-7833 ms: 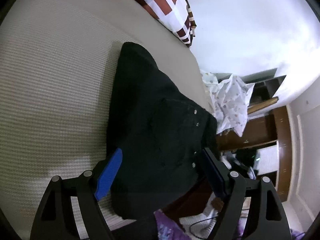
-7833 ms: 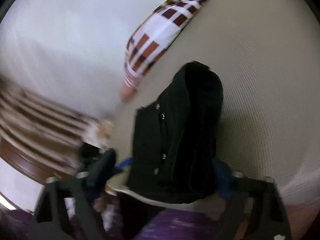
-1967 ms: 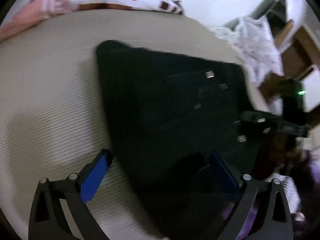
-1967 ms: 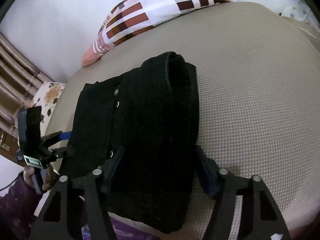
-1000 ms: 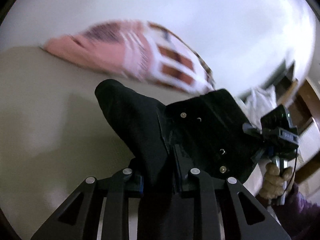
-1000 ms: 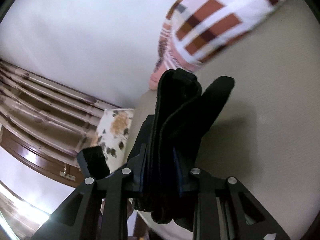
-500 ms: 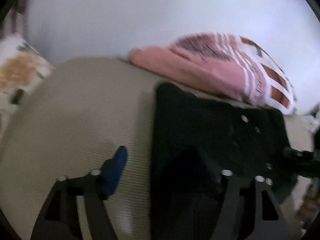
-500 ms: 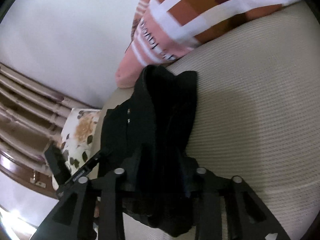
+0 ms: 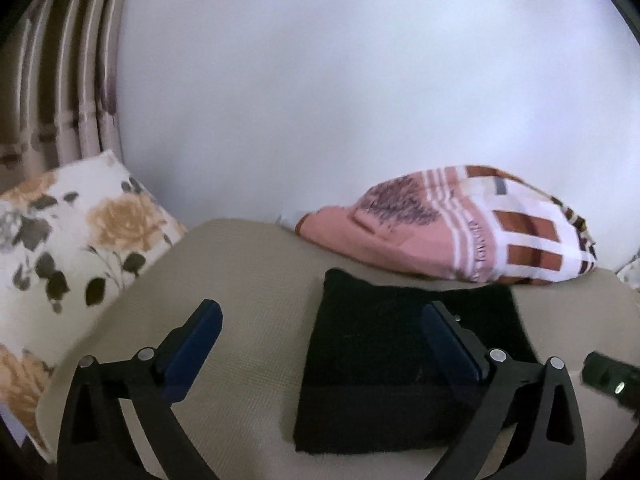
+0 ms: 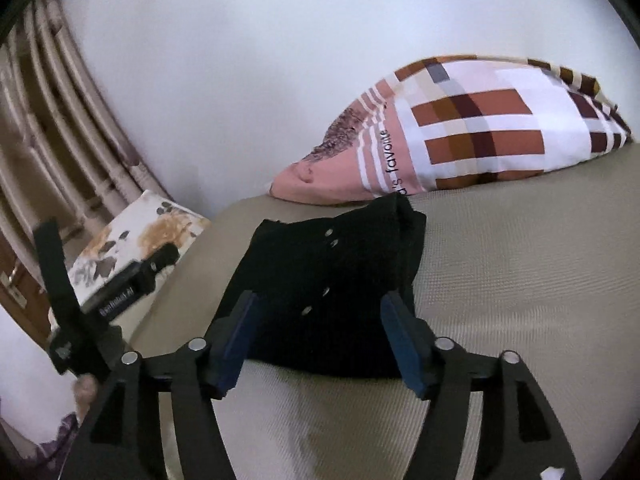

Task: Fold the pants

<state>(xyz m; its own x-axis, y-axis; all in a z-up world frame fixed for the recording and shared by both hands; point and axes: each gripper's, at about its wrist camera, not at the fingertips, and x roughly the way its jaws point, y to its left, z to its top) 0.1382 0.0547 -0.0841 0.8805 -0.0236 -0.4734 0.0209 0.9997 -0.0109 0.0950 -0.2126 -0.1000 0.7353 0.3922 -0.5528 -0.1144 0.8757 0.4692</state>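
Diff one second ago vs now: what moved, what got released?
Both grippers let go: left gripper and right gripper were clamped on the folded black pants, lifted; their jaws have just been opening, and the pants lie flat on the beige mattress. The checked pillow stayed put.

Wall: we see a plain white wall (image 9: 360, 80) behind the bed, evenly and softly lit.
Curtain: we see a striped beige and brown curtain (image 9: 68, 80) hanging at the left.
Bed: we look across a beige ribbed mattress cover (image 10: 520, 280).
Pillows: we see a pink and checked pillow (image 10: 460, 136) against the wall, and a floral pillow (image 9: 68, 248) at the left edge.
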